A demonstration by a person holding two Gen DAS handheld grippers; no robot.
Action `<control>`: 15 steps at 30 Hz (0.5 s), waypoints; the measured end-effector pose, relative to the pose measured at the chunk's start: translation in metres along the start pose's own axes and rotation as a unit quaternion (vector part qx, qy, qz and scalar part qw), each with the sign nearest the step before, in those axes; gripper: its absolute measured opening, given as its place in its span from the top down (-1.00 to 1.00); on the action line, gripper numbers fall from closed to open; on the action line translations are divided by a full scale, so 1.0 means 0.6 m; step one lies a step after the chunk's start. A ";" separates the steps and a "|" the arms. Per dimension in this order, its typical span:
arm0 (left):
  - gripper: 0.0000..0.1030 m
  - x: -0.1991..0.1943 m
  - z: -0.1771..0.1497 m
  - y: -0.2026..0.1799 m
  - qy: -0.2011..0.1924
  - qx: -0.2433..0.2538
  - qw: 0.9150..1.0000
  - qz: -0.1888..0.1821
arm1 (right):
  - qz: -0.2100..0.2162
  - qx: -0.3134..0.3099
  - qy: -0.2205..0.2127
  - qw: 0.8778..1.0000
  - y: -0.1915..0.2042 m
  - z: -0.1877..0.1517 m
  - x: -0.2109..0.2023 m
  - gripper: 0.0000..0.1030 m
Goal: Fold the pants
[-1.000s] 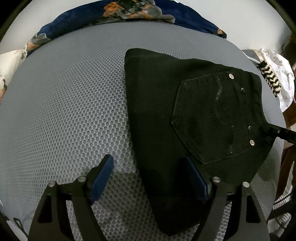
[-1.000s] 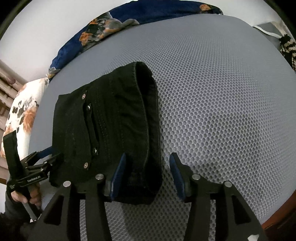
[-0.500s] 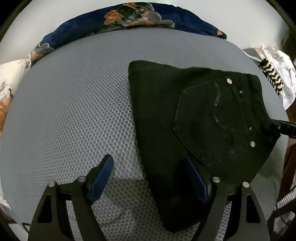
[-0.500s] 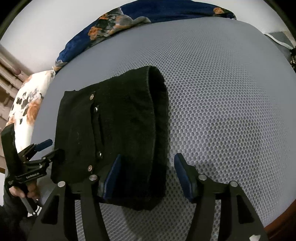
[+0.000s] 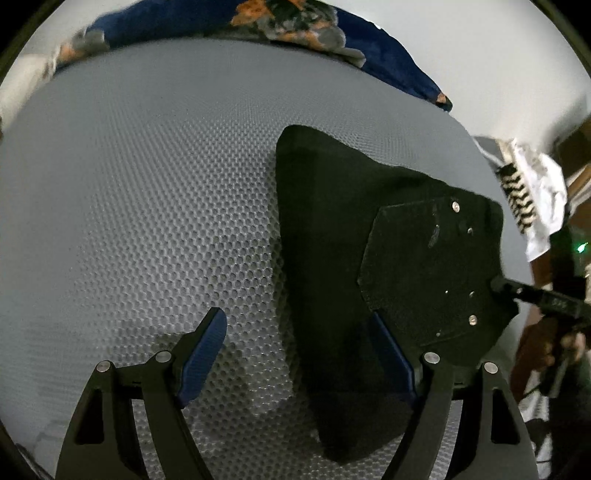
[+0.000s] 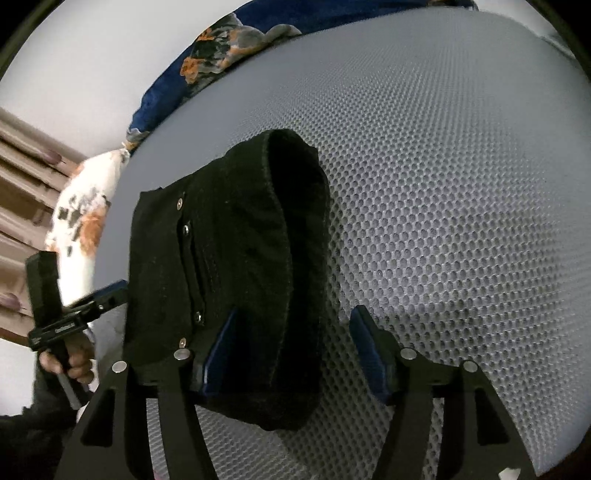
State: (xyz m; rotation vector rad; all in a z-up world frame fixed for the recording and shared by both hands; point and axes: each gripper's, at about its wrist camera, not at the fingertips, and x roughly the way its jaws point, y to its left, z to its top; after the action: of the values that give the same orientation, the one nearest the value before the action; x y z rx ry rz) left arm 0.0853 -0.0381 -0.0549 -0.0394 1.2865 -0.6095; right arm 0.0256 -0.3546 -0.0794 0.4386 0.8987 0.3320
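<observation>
The black pants (image 5: 332,258) lie folded on the grey mesh mattress (image 5: 147,184), back pocket and rivets facing up. My left gripper (image 5: 297,354) hovers open at their near left edge, its right finger over the cloth and its left finger over bare mesh. In the right wrist view the pants (image 6: 229,266) show a thick rolled fold. My right gripper (image 6: 295,350) straddles that fold's near end, jaws opening. Its left pad rests by the cloth and its right pad stands clear. Each gripper also shows in the other's view: the right gripper (image 5: 535,299), the left gripper (image 6: 107,295) in a hand (image 6: 70,362).
A blue floral blanket (image 5: 295,22) lies along the mattress's far edge. A white floral pillow (image 6: 81,221) sits at the left. White cloth with black stripes (image 5: 528,195) lies past the right edge. Bare mesh (image 6: 461,203) stretches right of the pants.
The right gripper's jaws have spread wider around the fold. The left gripper has shifted left, so the pants sit further right in its view. The pants themselves have not moved.
</observation>
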 end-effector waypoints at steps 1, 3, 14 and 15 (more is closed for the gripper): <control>-0.54 0.005 0.002 0.003 0.005 -0.009 1.000 -0.013 | 0.011 0.003 0.002 1.000 -0.006 0.001 0.001 -0.21; -0.54 0.011 0.003 0.013 0.017 -0.024 0.999 -0.035 | 0.026 0.004 0.006 1.000 -0.013 0.002 0.001 -0.21; -0.54 0.028 0.029 0.033 0.030 -0.044 0.991 -0.120 | 0.145 0.028 0.023 0.989 -0.060 0.008 0.012 -0.13; -0.54 0.031 0.032 0.031 0.030 -0.046 0.991 -0.124 | 0.155 0.031 0.030 0.987 -0.060 0.010 0.021 0.01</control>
State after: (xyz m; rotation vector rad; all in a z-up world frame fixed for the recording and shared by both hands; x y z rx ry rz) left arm 0.1129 -0.0366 -0.0721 -0.2618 1.3790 -0.7668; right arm 0.0411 -0.3811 -0.1027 0.6305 0.9018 0.6050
